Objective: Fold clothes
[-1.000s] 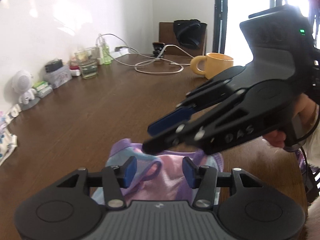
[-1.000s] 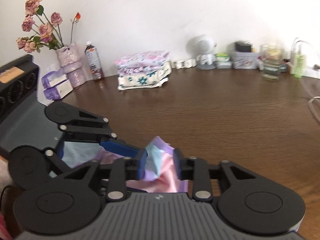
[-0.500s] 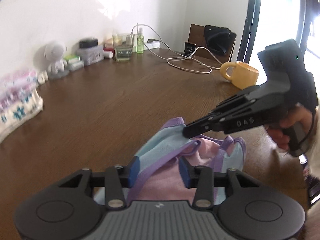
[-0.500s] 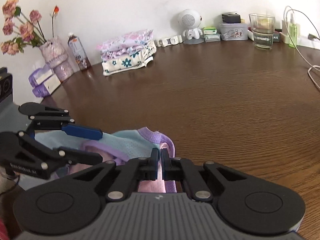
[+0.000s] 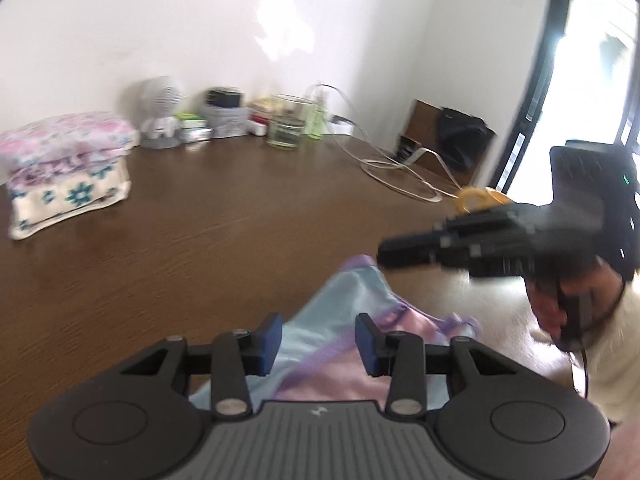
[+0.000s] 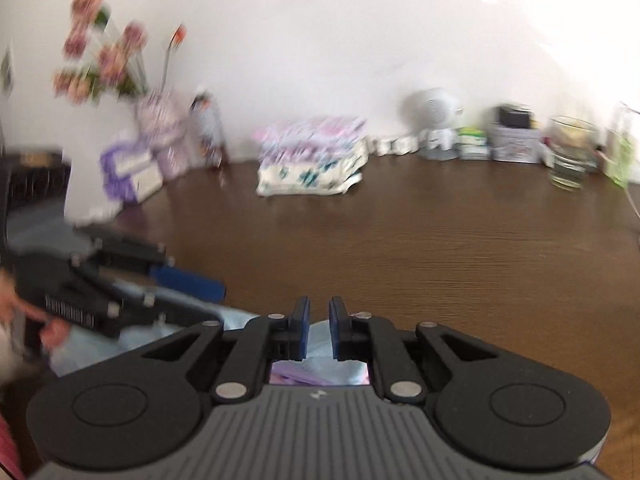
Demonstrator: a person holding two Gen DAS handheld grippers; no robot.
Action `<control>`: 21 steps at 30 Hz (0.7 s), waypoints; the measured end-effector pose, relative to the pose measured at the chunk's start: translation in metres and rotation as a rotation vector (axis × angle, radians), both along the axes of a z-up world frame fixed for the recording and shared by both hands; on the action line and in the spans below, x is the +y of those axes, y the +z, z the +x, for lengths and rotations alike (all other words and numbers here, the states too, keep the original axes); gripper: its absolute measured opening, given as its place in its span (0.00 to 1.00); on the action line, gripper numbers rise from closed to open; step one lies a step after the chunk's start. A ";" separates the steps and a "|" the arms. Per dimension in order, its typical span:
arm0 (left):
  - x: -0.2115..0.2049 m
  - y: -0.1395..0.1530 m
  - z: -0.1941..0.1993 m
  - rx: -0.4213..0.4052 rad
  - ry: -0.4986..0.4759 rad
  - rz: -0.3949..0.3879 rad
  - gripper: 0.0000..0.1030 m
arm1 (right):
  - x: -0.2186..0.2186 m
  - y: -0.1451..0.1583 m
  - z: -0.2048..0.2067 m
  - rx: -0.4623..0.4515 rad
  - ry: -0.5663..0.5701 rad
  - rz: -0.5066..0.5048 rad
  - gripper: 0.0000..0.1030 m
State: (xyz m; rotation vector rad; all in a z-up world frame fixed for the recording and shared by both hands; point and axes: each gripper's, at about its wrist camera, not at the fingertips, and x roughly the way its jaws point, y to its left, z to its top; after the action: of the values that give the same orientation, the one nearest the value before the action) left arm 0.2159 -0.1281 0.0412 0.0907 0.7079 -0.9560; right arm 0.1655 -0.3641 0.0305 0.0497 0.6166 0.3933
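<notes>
**Small garment lies bunched between two grippers**

The garment (image 5: 352,308), light blue and pink with purple trim, lies on the brown table (image 5: 200,240) near its front edge; it looks partly doubled over, with one blue flap on top, but not yet a neat flat packet; so I judge the folding is somewhere in the middle, though blur hides the edges. At the back of the table a pile of folded clothes (image 5: 66,168) stands by the wall. The left gripper (image 5: 318,338) is wide open above the cloth and holds nothing. The right gripper (image 6: 318,326) is a narrow gap apart, almost closed; nothing shows between its pads, the cloth lies below them; whether it touches the cloth I cannot tell.
</notes>
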 end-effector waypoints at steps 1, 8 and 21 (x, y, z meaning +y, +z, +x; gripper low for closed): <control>0.001 -0.003 0.001 0.011 0.013 0.015 0.36 | 0.006 -0.004 0.005 0.011 0.014 -0.029 0.10; 0.003 -0.022 0.003 0.029 0.025 0.083 0.29 | 0.002 -0.035 0.020 0.111 -0.053 -0.086 0.10; -0.034 -0.007 -0.021 -0.008 -0.137 0.073 0.33 | -0.035 0.000 -0.052 0.104 -0.054 0.029 0.33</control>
State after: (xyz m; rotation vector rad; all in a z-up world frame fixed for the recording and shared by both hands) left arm 0.1948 -0.1619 0.0342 0.2087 0.7364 -1.0599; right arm 0.1138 -0.3995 0.0306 0.1153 0.7102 0.3486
